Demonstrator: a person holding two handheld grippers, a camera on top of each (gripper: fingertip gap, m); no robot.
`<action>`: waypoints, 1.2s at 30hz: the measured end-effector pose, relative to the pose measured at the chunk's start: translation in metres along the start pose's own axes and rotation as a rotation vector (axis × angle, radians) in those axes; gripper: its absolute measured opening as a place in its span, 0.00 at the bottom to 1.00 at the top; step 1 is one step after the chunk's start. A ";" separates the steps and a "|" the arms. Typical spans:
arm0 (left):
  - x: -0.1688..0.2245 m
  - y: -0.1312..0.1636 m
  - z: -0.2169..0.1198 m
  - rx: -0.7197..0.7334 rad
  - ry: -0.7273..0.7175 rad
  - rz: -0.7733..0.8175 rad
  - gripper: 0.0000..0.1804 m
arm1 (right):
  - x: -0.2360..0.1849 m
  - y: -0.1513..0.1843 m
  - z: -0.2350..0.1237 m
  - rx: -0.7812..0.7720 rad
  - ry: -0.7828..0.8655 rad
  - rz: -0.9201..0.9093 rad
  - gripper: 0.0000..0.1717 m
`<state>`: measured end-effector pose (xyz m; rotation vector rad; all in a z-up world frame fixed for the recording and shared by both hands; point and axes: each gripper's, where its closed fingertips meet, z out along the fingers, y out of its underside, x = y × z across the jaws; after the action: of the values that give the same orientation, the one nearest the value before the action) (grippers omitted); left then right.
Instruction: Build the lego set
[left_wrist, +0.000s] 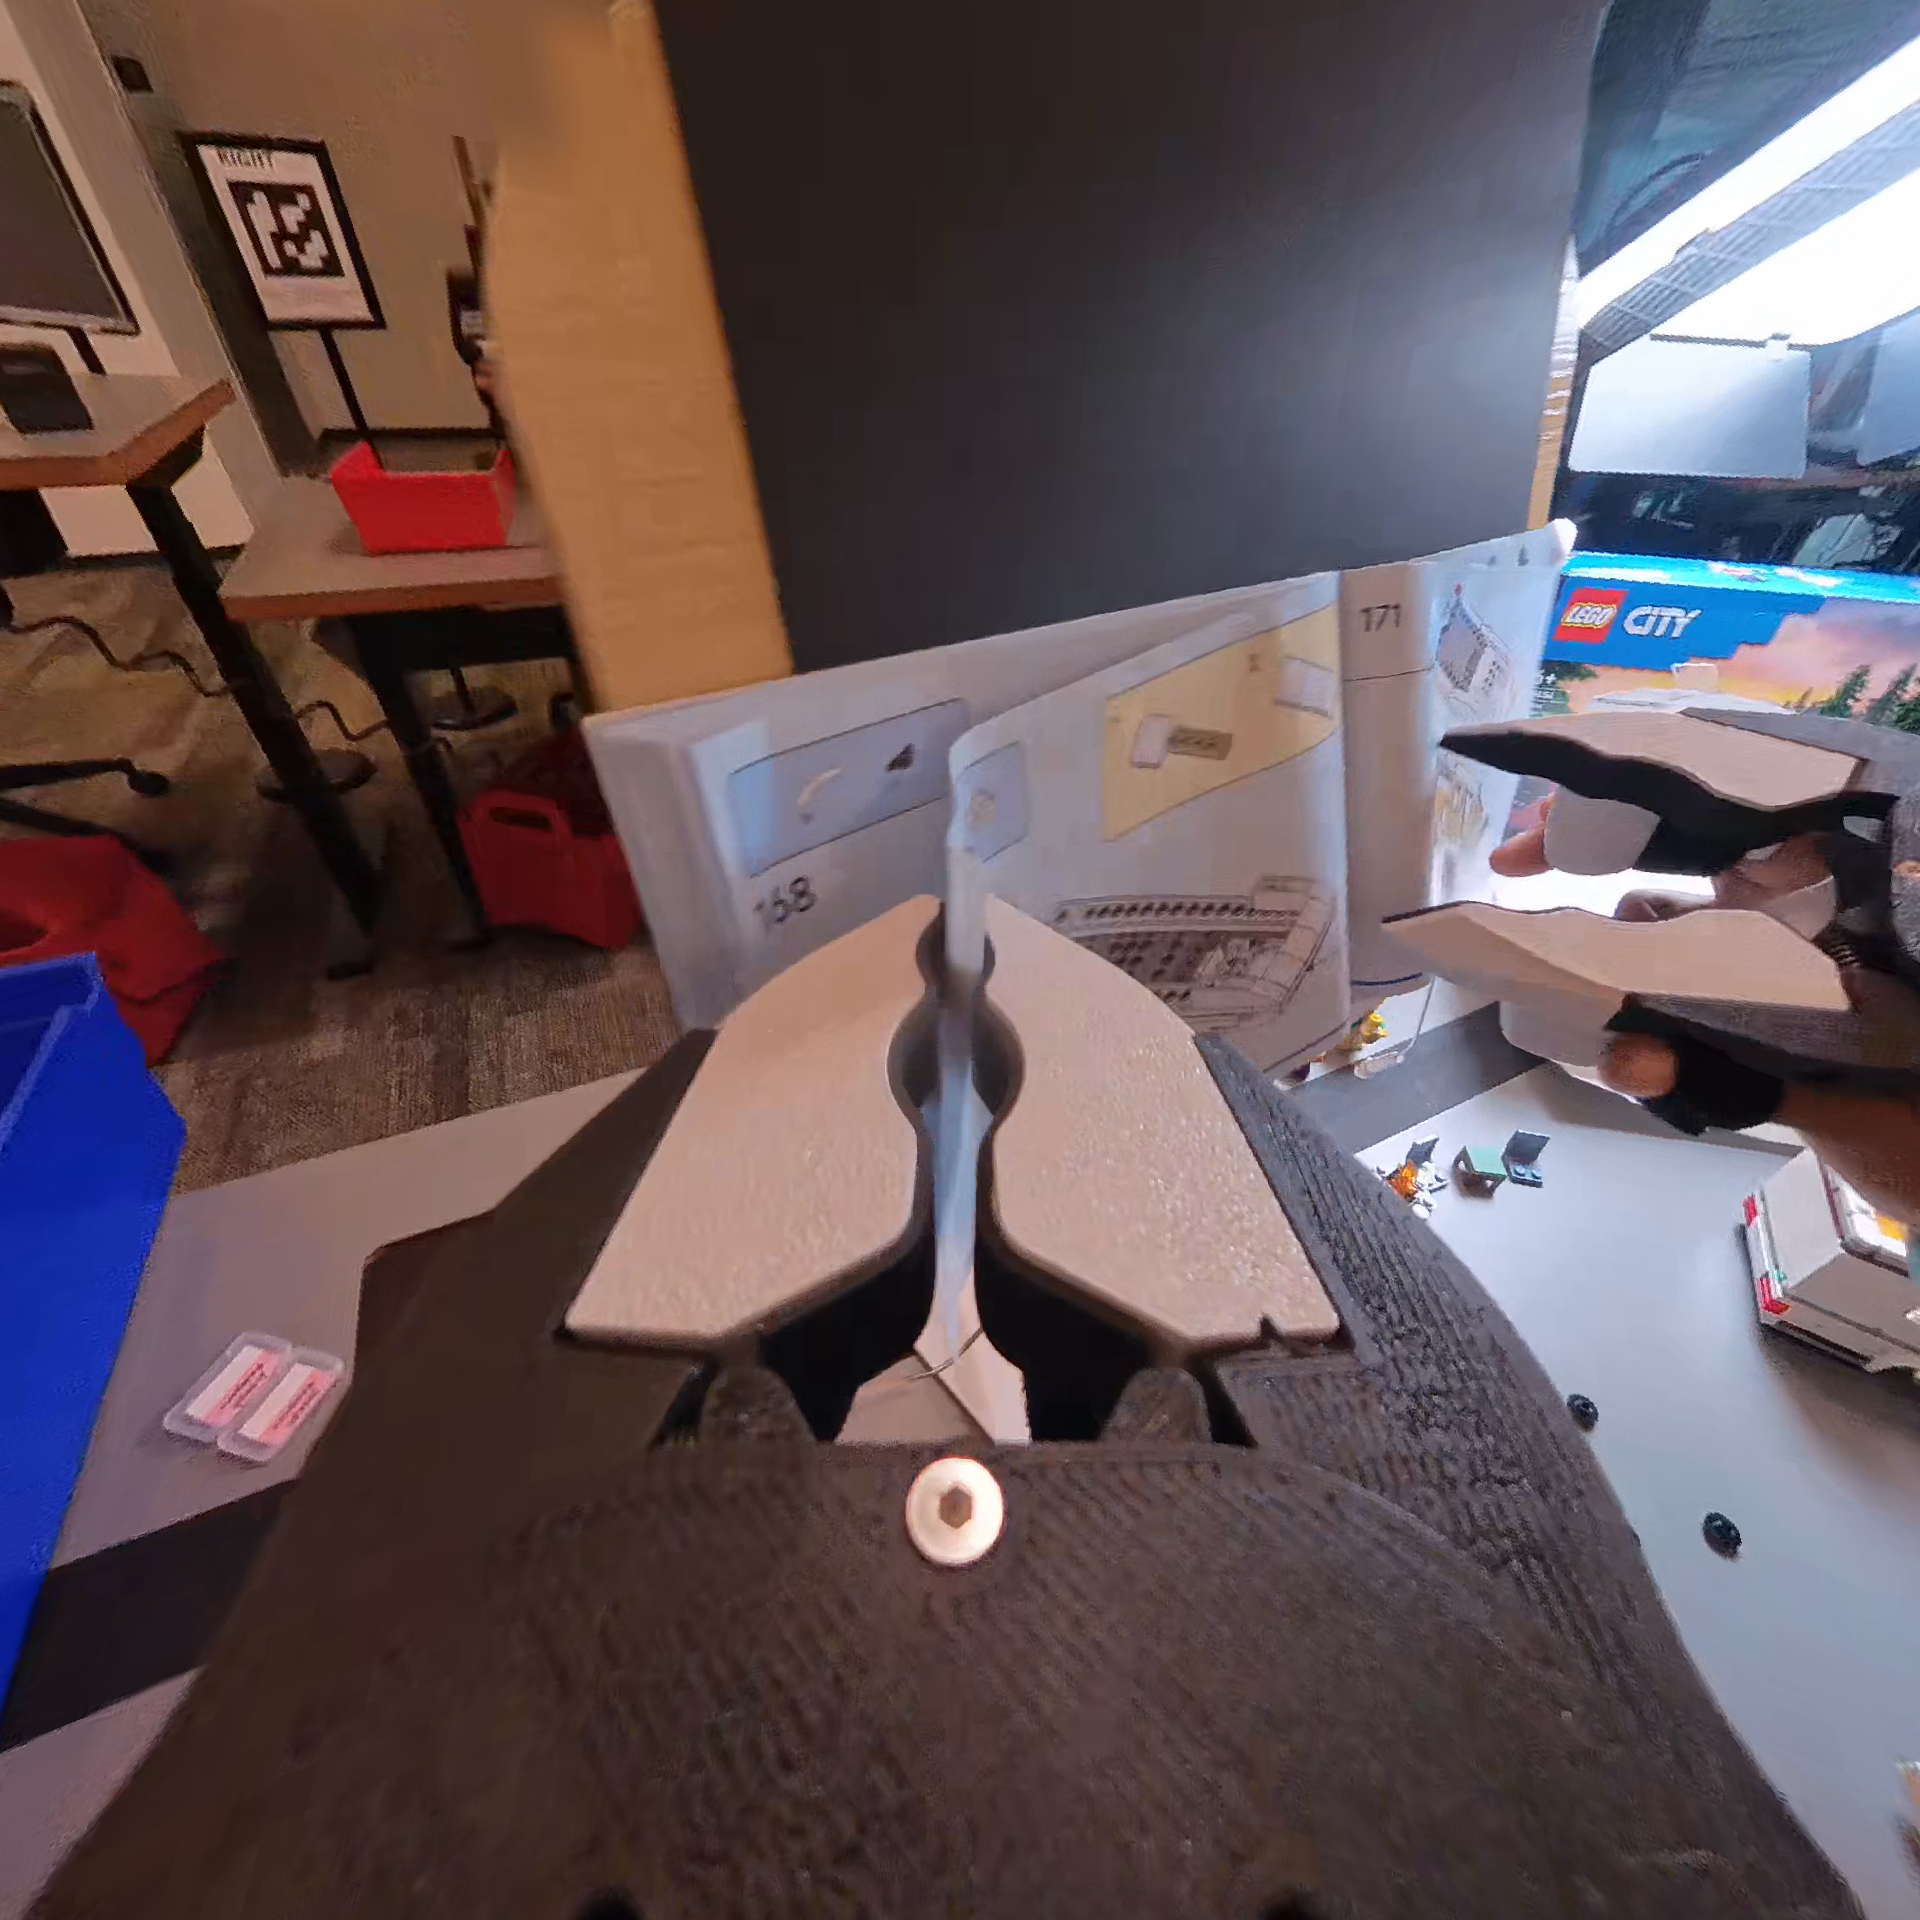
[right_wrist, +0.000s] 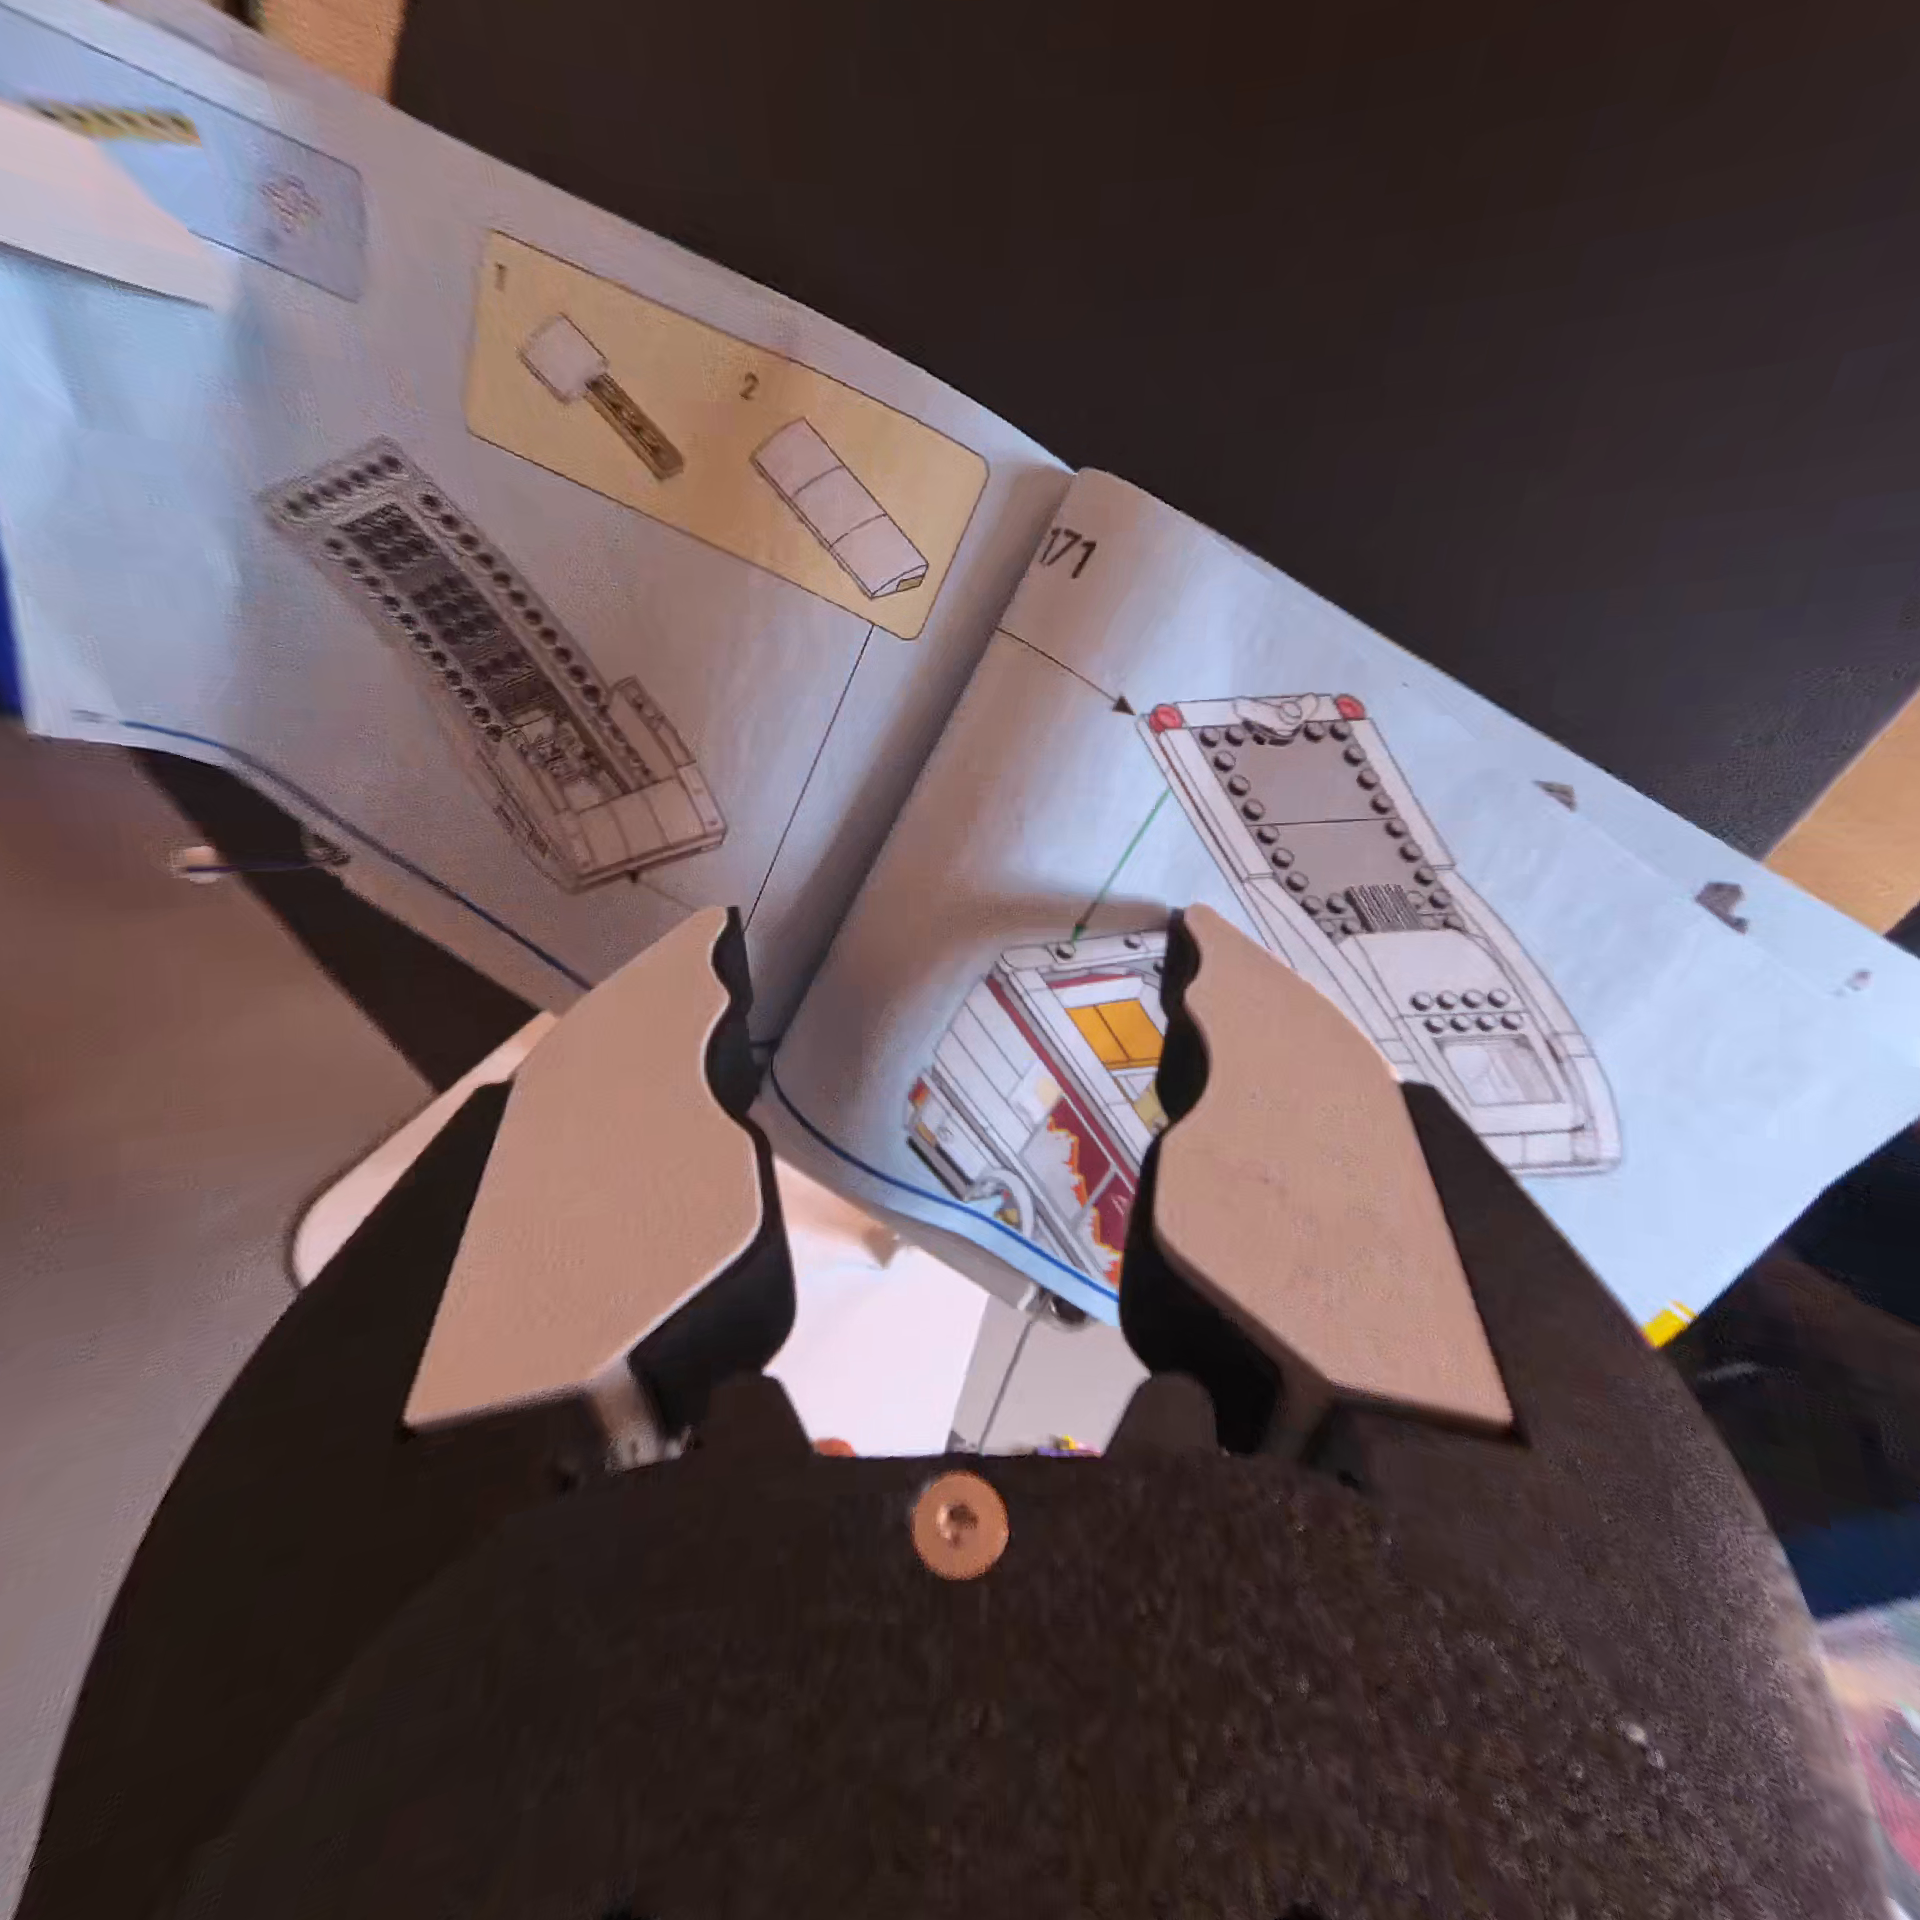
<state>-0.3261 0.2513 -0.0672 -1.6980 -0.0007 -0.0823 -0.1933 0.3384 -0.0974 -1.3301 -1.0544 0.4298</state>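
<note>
An open building-instruction booklet (left_wrist: 1195, 790) stands upright at the table's far side. My left gripper (left_wrist: 961, 914) is shut on one of its pages (left_wrist: 961, 1091), and the thin sheet runs edge-on between the two pads. My right gripper (left_wrist: 1429, 831), held by a gloved hand, is open at the booklet's right side. In the right wrist view the right gripper (right_wrist: 954, 925) is open and empty, its fingers just in front of the booklet (right_wrist: 623, 582) near the centre fold. The page behind it shows a drawn white vehicle.
A blue bin (left_wrist: 62, 1195) stands at the left. A toy set box (left_wrist: 1745, 644) stands behind the booklet at the right. Small loose bricks (left_wrist: 1486, 1158) and a partly built white vehicle (left_wrist: 1829, 1278) lie on the grey table (left_wrist: 1610, 1351). Two clear packets (left_wrist: 255, 1397) lie at the left.
</note>
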 end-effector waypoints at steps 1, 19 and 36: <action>-0.006 0.003 -0.002 -0.003 -0.005 -0.019 0.00 | -0.002 0.001 0.008 -0.034 0.049 -0.023 0.49; 0.025 0.132 0.002 0.234 0.151 -1.194 0.29 | -0.005 0.001 0.027 -0.092 0.147 -0.095 0.56; 0.002 0.074 -0.034 0.685 0.054 -1.125 0.03 | -0.015 -0.002 0.031 -0.091 0.126 -0.098 0.52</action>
<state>-0.3227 0.2077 -0.1361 -0.8379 -0.8493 -0.8608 -0.2264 0.3434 -0.1046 -1.3608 -1.0392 0.2242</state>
